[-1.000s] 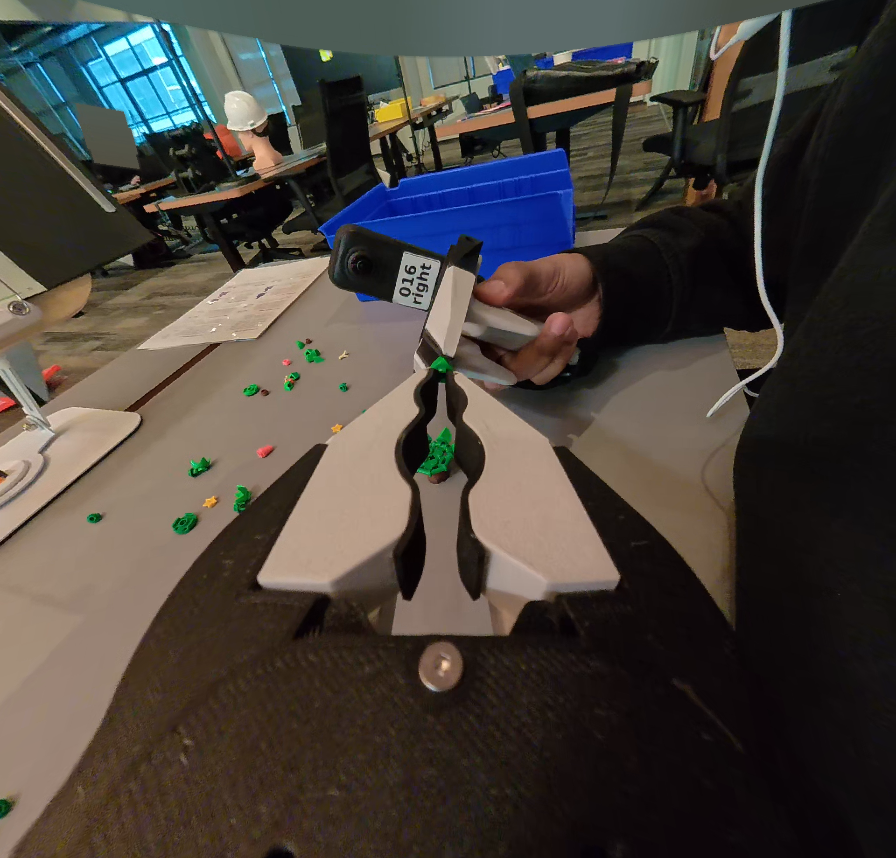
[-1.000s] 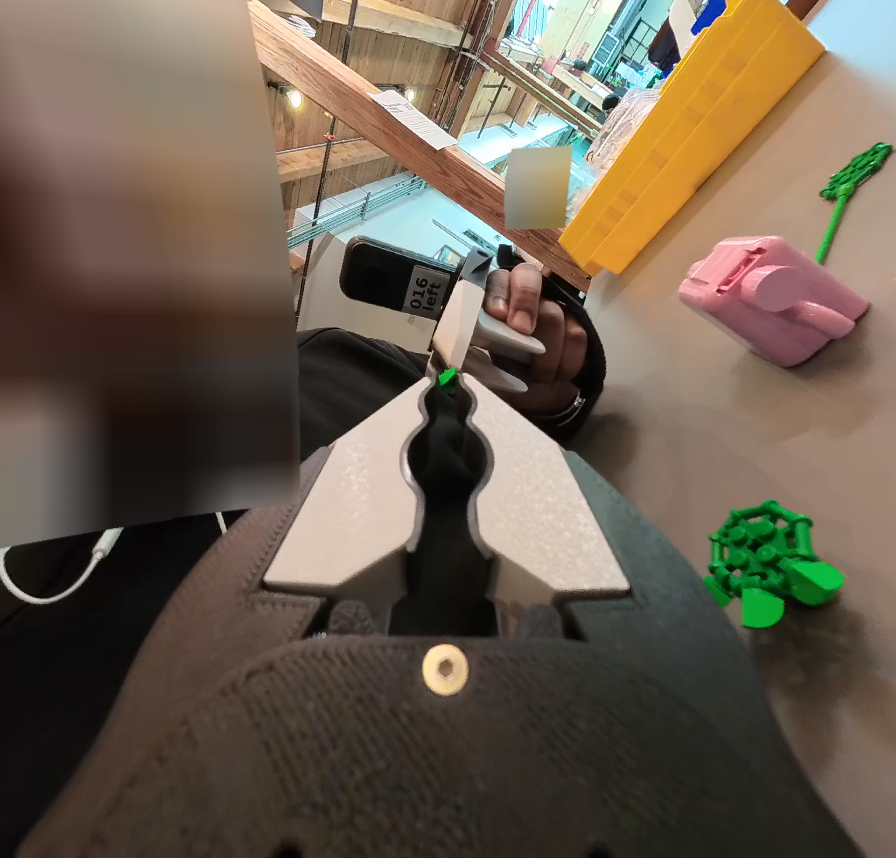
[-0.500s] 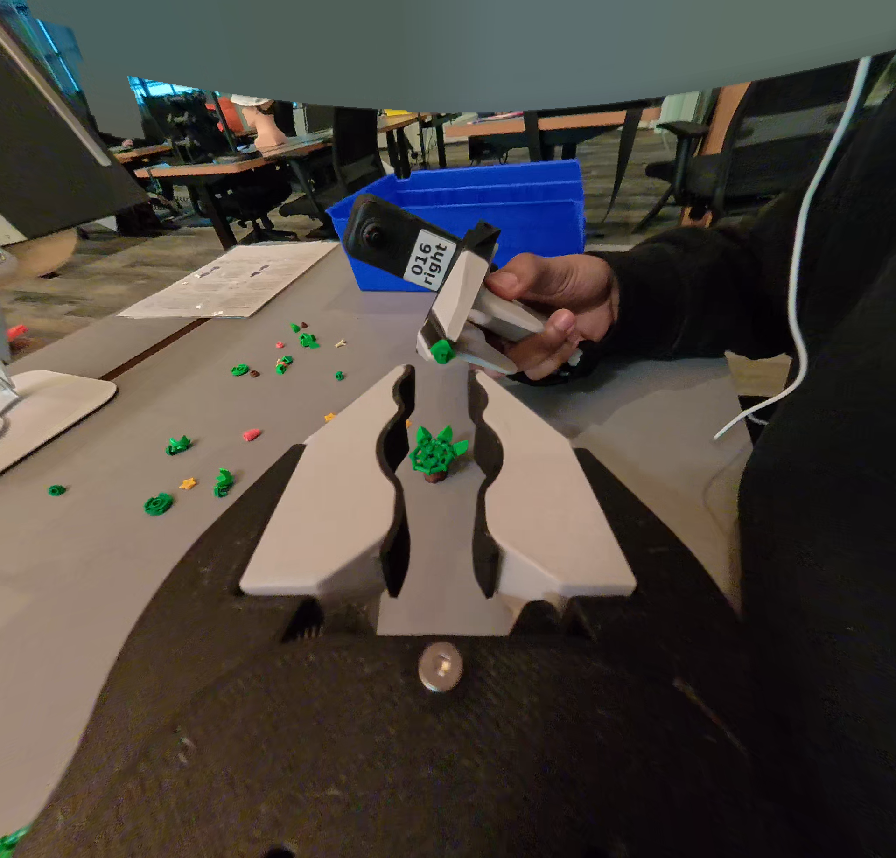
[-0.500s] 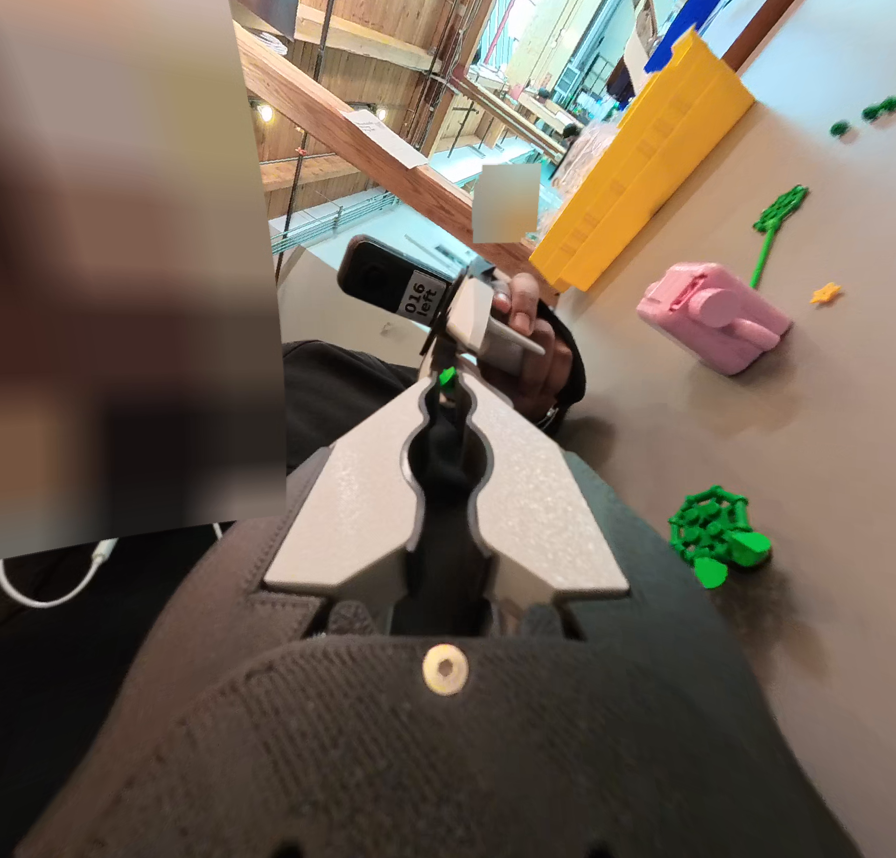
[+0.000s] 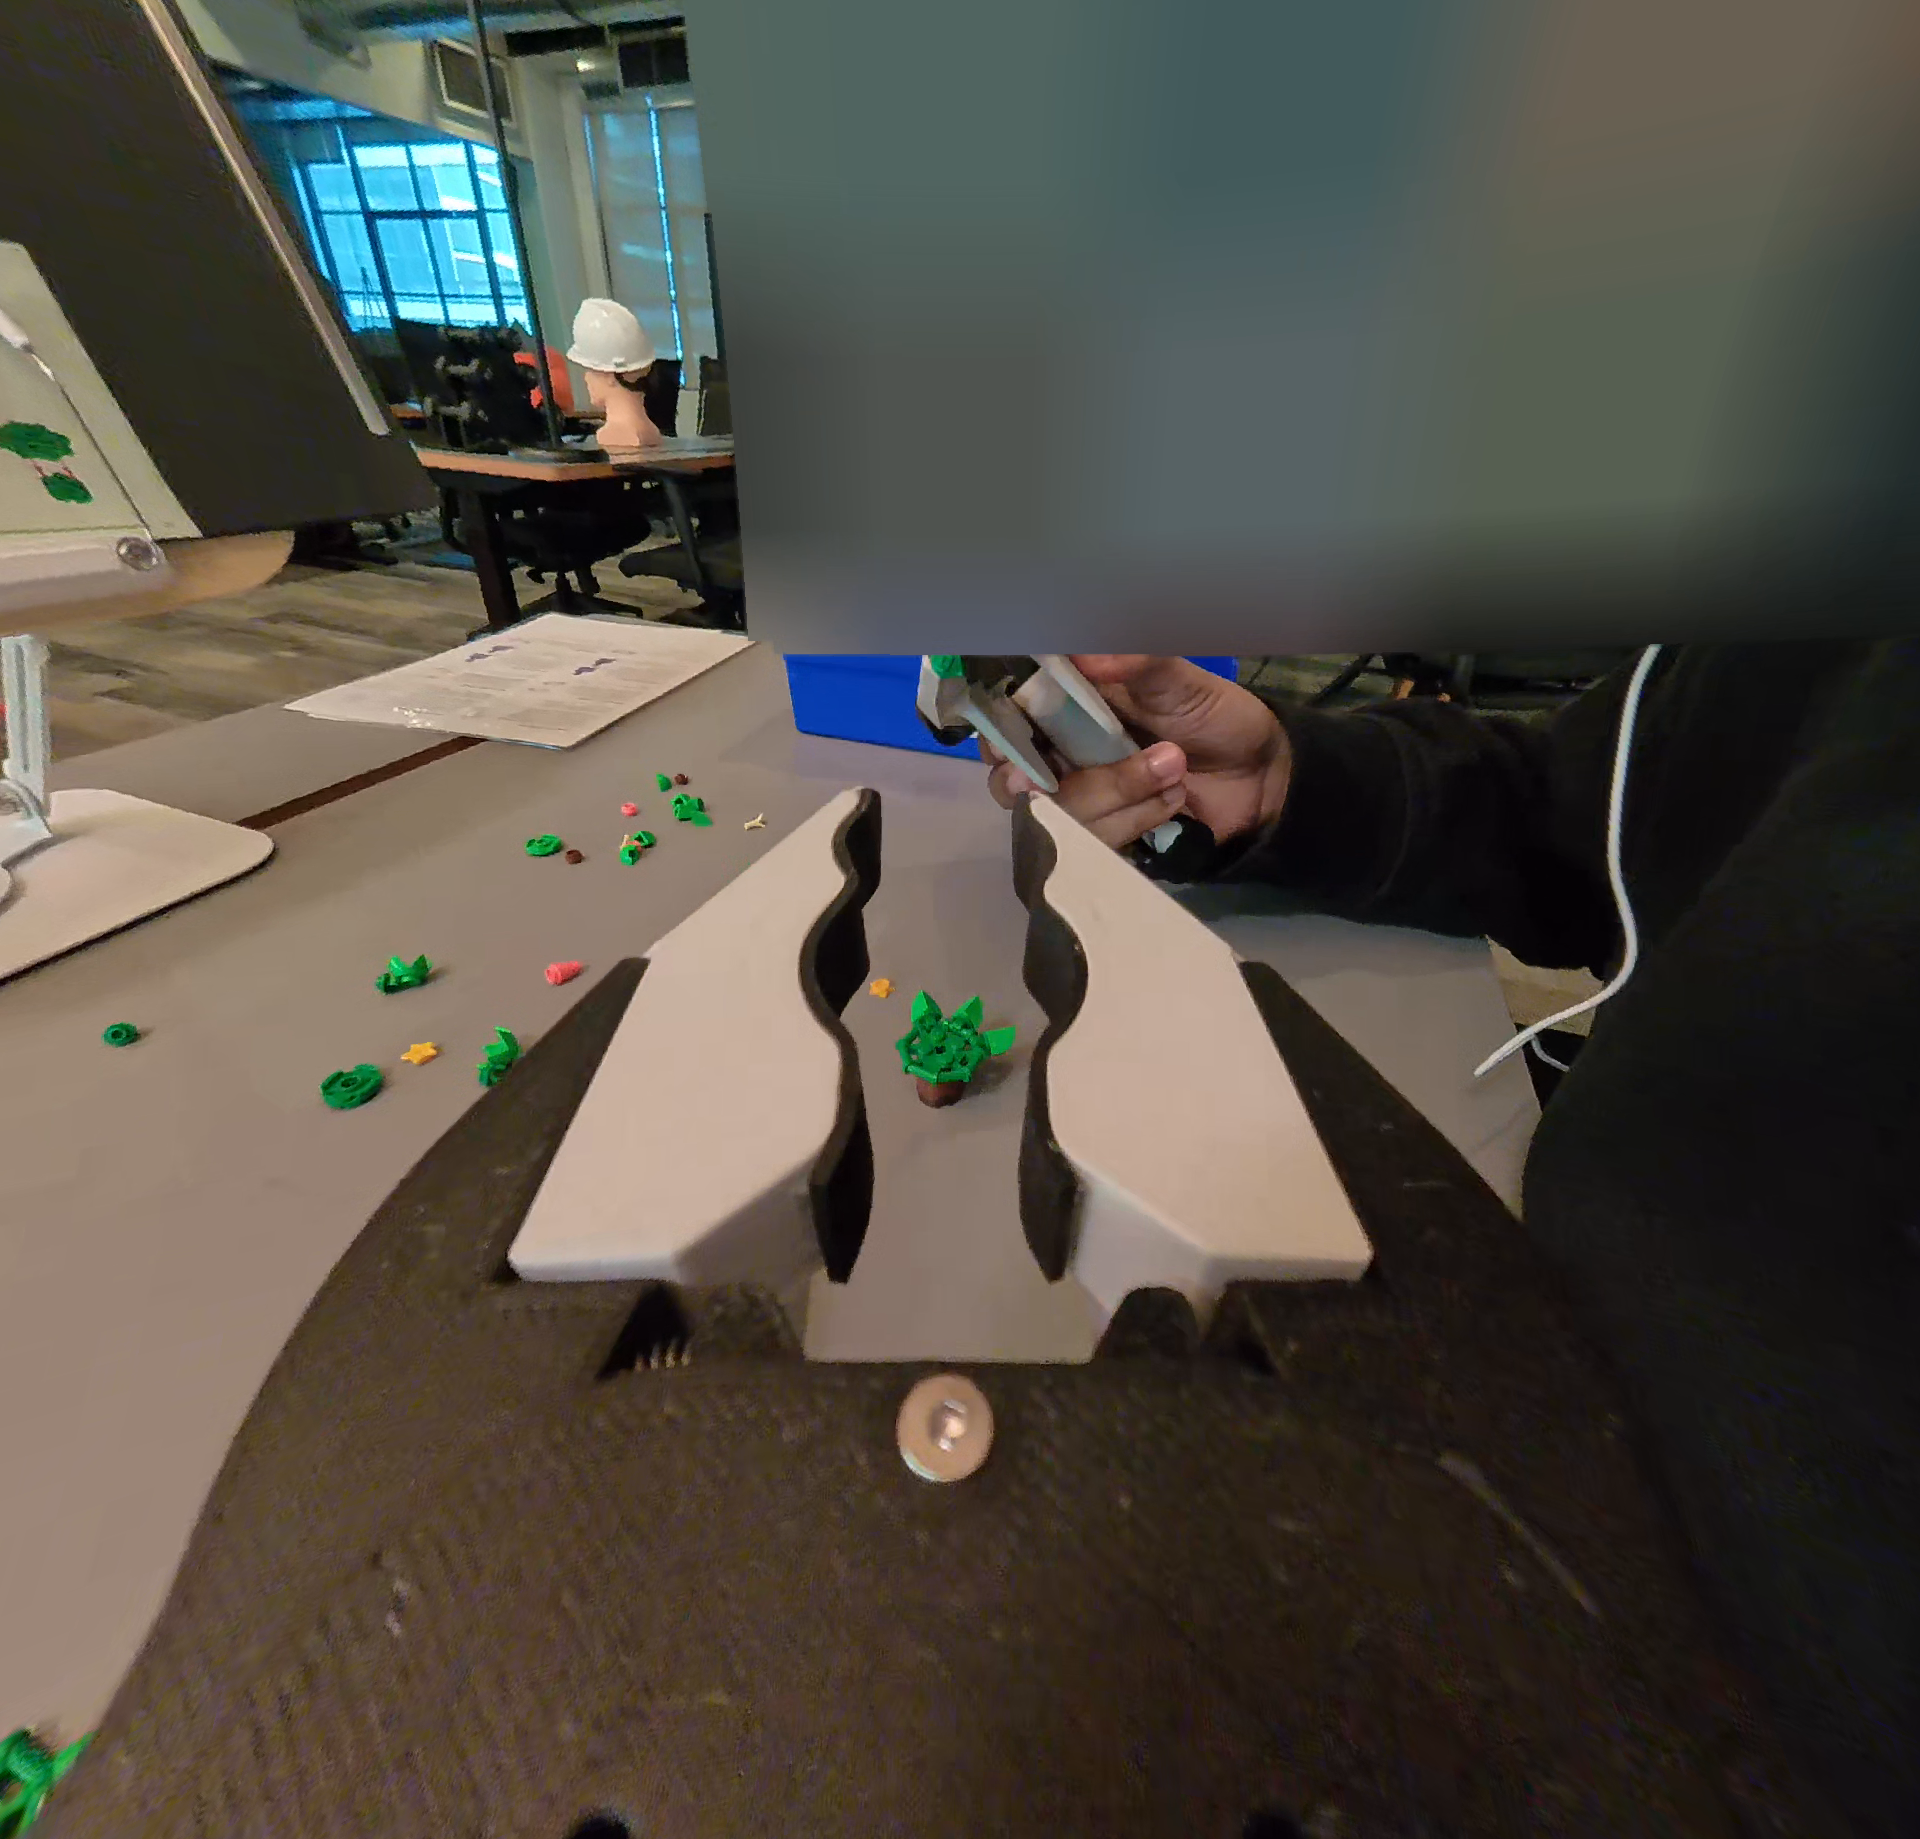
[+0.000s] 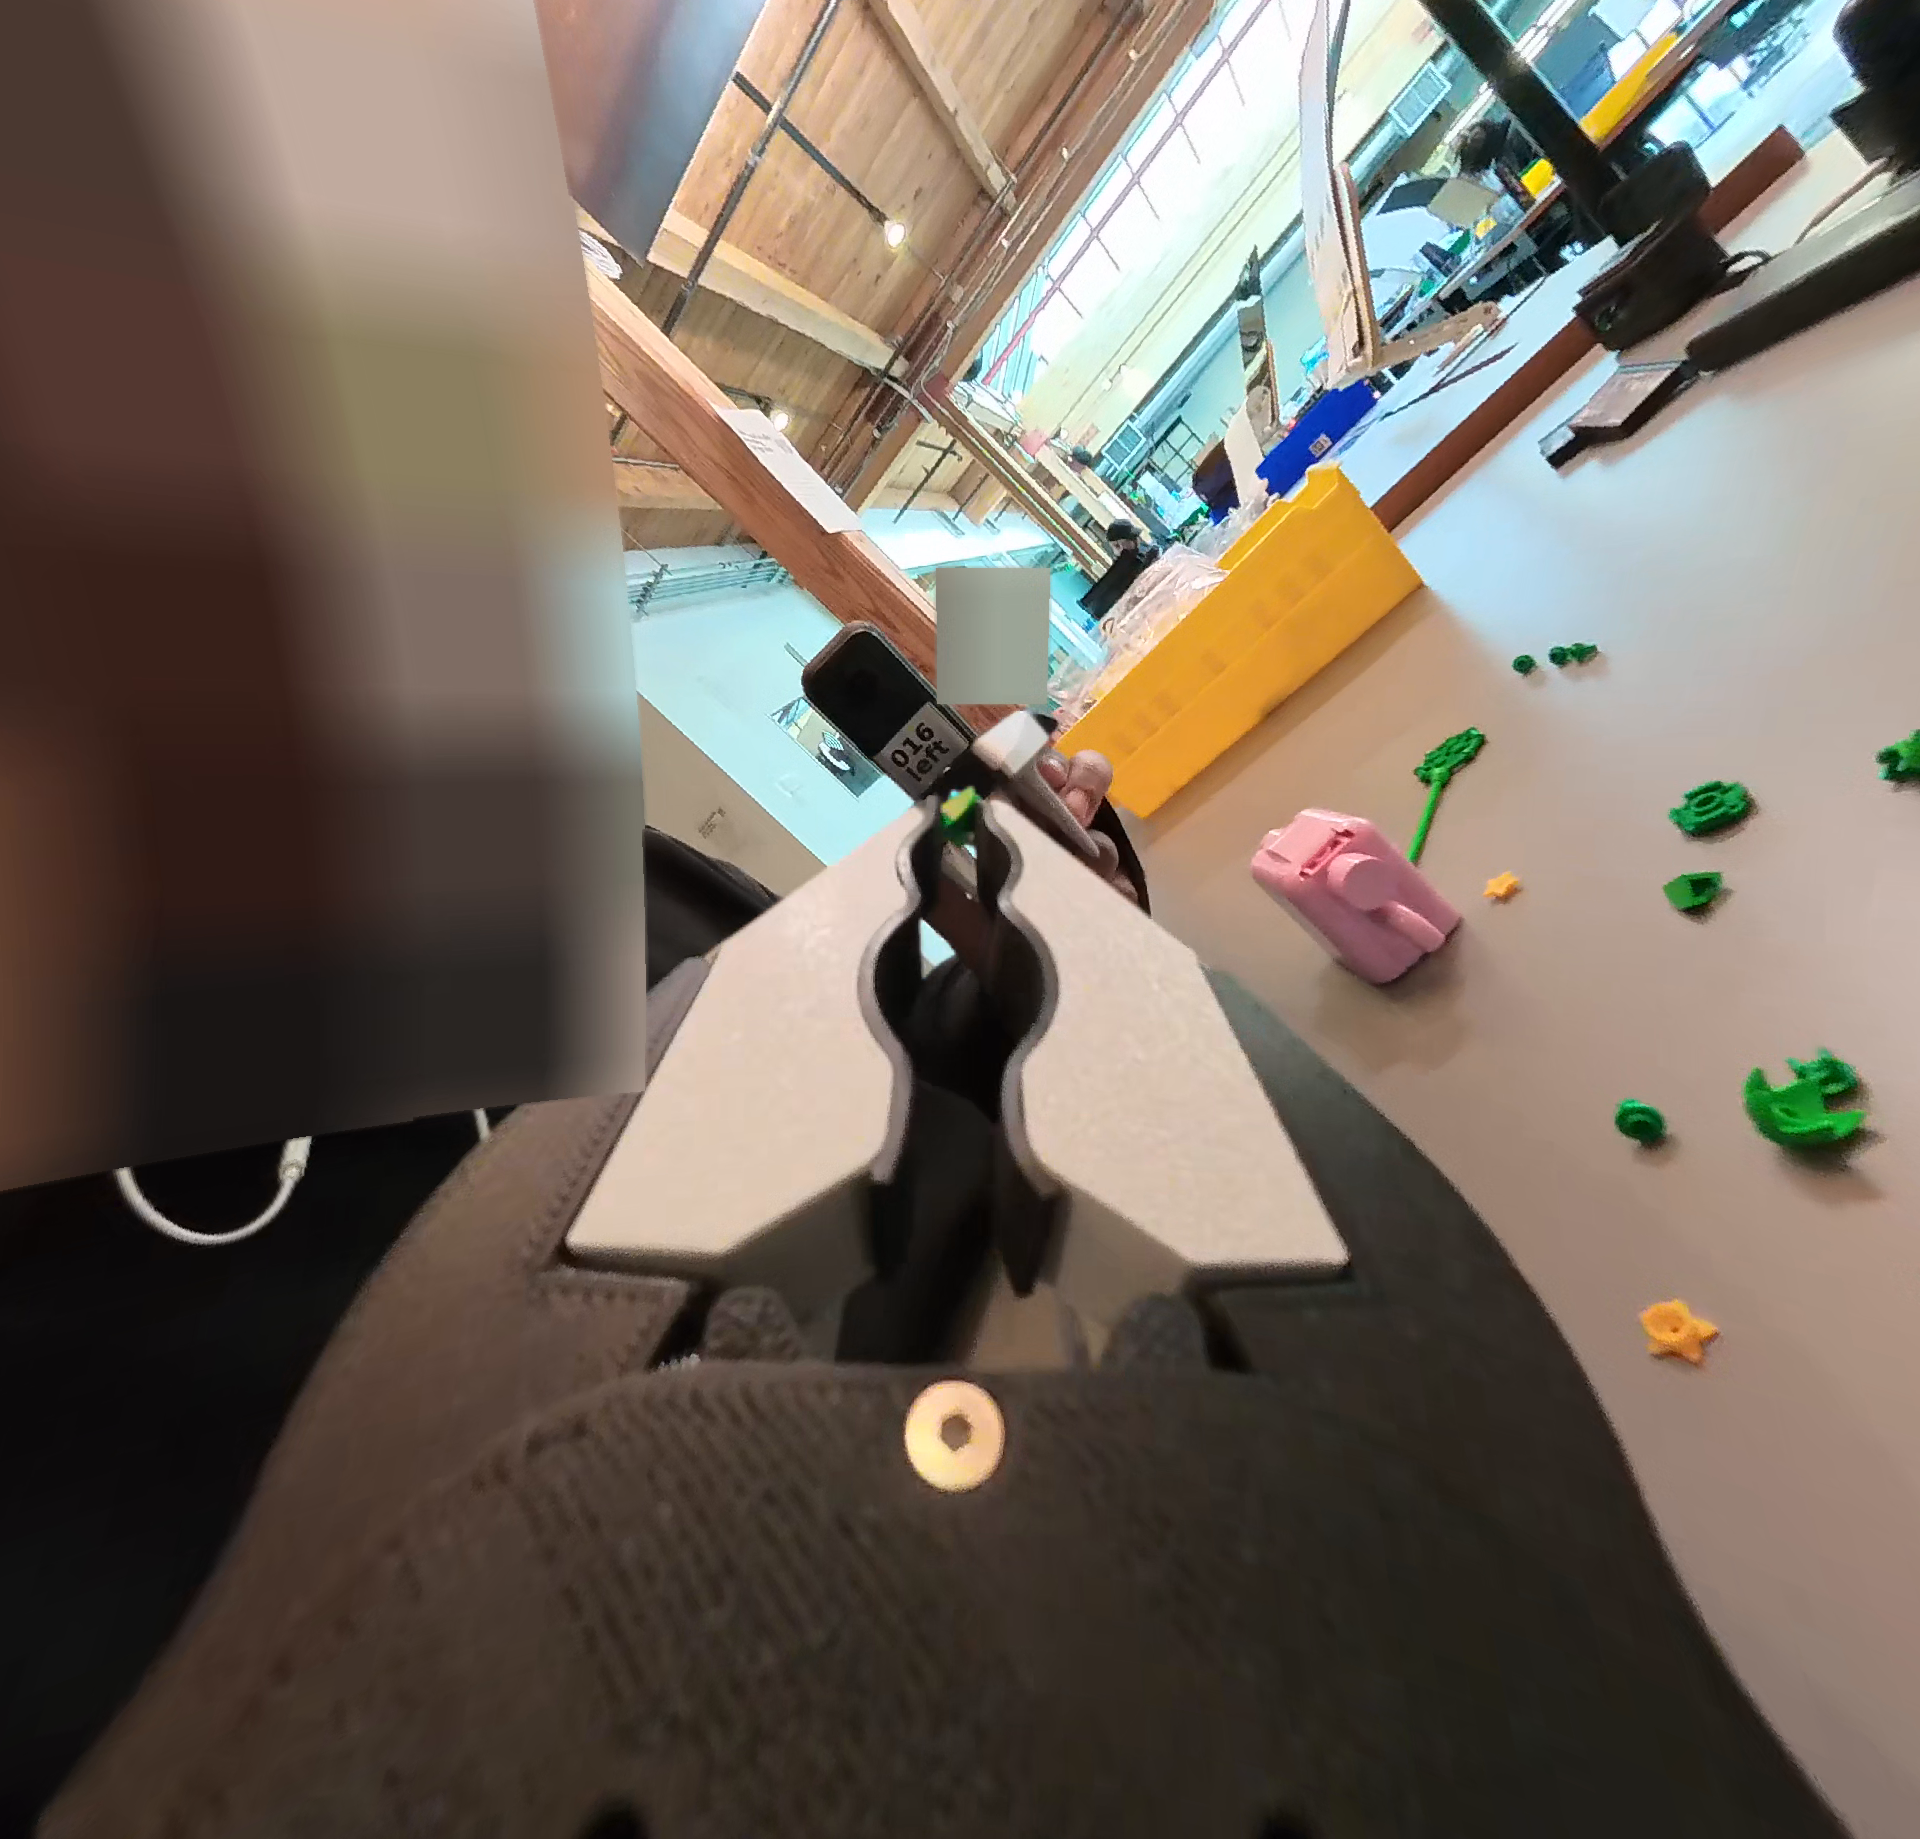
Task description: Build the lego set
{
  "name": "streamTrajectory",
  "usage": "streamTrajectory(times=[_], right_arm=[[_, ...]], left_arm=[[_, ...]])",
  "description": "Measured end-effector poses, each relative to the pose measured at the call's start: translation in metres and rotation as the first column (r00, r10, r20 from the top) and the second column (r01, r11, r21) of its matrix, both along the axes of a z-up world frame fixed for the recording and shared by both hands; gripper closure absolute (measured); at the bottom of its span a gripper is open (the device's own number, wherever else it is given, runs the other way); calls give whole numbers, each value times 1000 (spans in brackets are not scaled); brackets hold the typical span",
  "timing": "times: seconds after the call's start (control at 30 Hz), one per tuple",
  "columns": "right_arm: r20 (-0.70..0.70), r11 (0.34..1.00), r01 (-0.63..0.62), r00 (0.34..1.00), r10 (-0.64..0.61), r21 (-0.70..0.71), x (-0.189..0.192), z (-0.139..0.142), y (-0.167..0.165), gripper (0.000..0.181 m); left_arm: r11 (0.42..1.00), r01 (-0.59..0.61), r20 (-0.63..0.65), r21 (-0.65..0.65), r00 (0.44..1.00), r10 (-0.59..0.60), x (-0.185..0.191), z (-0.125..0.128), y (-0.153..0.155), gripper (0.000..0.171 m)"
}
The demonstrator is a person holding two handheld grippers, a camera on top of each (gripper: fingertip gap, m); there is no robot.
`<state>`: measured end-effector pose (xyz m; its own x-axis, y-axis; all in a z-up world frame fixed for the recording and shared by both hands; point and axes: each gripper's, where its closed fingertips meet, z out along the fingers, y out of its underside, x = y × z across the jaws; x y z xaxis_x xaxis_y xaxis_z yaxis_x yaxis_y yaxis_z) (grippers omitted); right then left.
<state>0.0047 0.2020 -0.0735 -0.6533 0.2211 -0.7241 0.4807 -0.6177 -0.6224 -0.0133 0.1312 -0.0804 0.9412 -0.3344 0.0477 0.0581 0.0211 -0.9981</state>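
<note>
Since a second ago the left gripper [image 5: 940, 823] has let go of the small green plant build [image 5: 948, 1046] and spread its fingers wide; the build now stands free on the grey table [image 5: 260, 1218], between the two fingers and touching neither. A tiny orange star piece [image 5: 880, 986] lies just beyond it. The right gripper [image 6: 958, 821] is pressed together on a small green piece [image 6: 957, 805] at its very tip — it looks like a leaf element, though it is too small to be sure. Loose green pieces [image 5: 351, 1086] are scattered to the left of the build. In the right wrist view a pink brick separator [image 6: 1351, 896] lies near a yellow bin [image 6: 1247, 646].
</note>
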Motion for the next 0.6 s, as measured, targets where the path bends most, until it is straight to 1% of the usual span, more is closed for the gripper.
streamTrajectory(times=[0.07,0.23,0.37,0.43,0.5,0.6], right_arm=[[-2,1000,4,1000,-4,0,0,0,1,178],[0,1000,15,1000,-15,4,-1,-1,3,178],[29,1000,9,1000,-10,19,-3,-6,3,178],[76,997,9,997,-14,74,-6,-18,2,178],[115,992,12,993,-27,128,-8,-29,3,178],[174,979,6,984,-43,205,-11,-46,5,178]], left_arm=[[1000,10,-9,-7,1000,-10,2,-2,0,152],[995,74,-32,-71,997,-76,15,-13,4,153],[986,96,-70,-137,992,-106,25,-27,9,152],[976,85,-88,-202,991,-104,27,-40,15,150],[951,58,-84,-303,993,-87,26,-59,23,147],[893,58,-13,-447,997,-71,29,-84,34,145]])
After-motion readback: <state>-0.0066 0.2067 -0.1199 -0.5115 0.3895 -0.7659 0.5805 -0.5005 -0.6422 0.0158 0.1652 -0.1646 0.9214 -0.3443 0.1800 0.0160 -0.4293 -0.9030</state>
